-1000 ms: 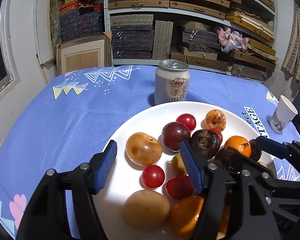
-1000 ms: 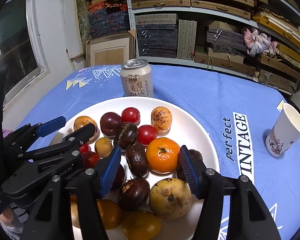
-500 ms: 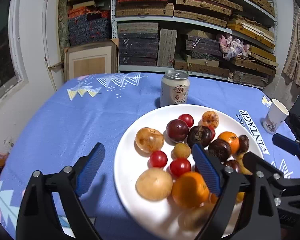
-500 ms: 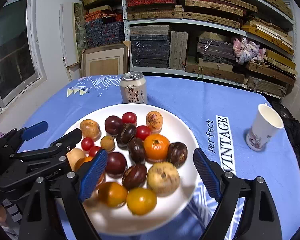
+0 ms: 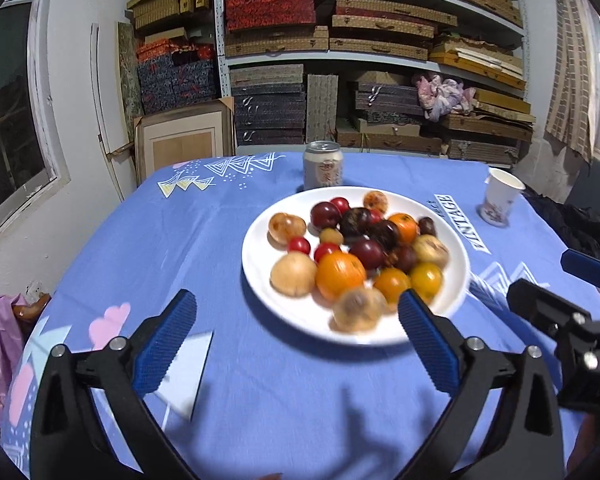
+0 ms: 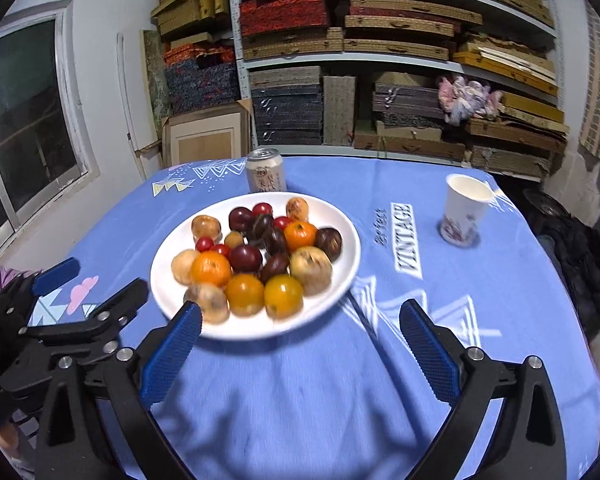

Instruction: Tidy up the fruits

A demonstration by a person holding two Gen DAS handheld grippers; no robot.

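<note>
Both pulled back from the white plate (image 6: pixel 352 248), left claw (image 5: pixel 296 344) and right claw (image 6: pixel 300 344) just spread wide, nothing between the pads. Fruits (image 6: pixel 256 256) heaped on the plate mid-tabletop (image 5: pixel 172 248), near the can (image 5: pixel 323 164). Probably finished.

Both wrist cameras look forward and downward across the blue tablecloth (image 5: pixel 188 240) from its near edge, side by side, sharing the white plate (image 5: pixel 256 280) of fruit, the can (image 6: pixel 265 171), paper cup (image 6: pixel 462 212) and shelves (image 6: pixel 380 60) beyond.
</note>
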